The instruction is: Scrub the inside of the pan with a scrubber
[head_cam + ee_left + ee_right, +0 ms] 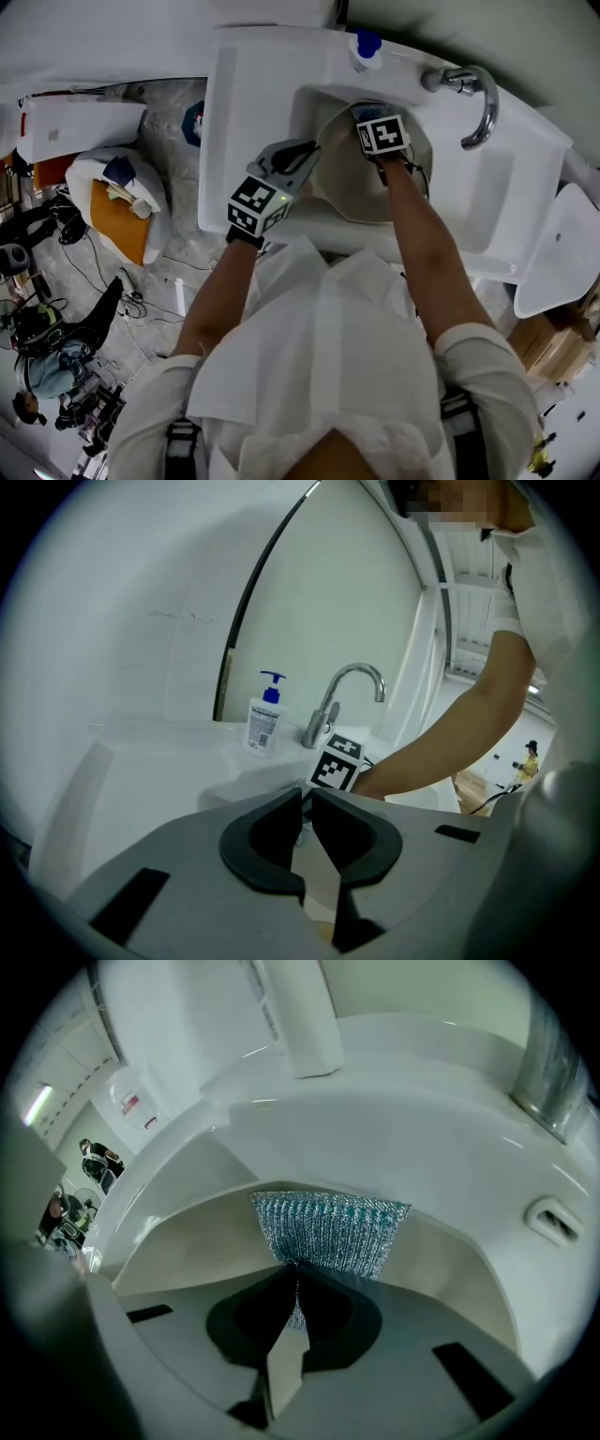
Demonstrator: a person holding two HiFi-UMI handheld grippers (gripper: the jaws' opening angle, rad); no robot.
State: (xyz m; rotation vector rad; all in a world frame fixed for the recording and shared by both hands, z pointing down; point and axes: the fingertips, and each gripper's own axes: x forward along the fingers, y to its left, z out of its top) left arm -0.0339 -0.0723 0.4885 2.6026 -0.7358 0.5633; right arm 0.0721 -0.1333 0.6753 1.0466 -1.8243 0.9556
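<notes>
Two grippers over the white sink (246, 112), both loaded.

Left gripper (307, 810): narrowed to a slit, pinching the left rim of the pan (349, 183).

Right gripper (298, 1283): clamped tight on the teal-silver mesh scrubber (328, 1230). Lower edge pinched between the tips, rest fanned out beyond them.

Scrubber down inside the pan, up near the far wall. Contact with the wall not clear.

Pan sitting in the basin, beige inside. Flat or tilted: cannot tell.

Behind the basin: chrome faucet (480, 103) to the right, spout curving over the basin. Soap bottle (364, 47) with blue pump on the back ledge, left of the faucet.

Left of the sink, on the floor: cables (141, 300) and bags, well apart from the work.
</notes>
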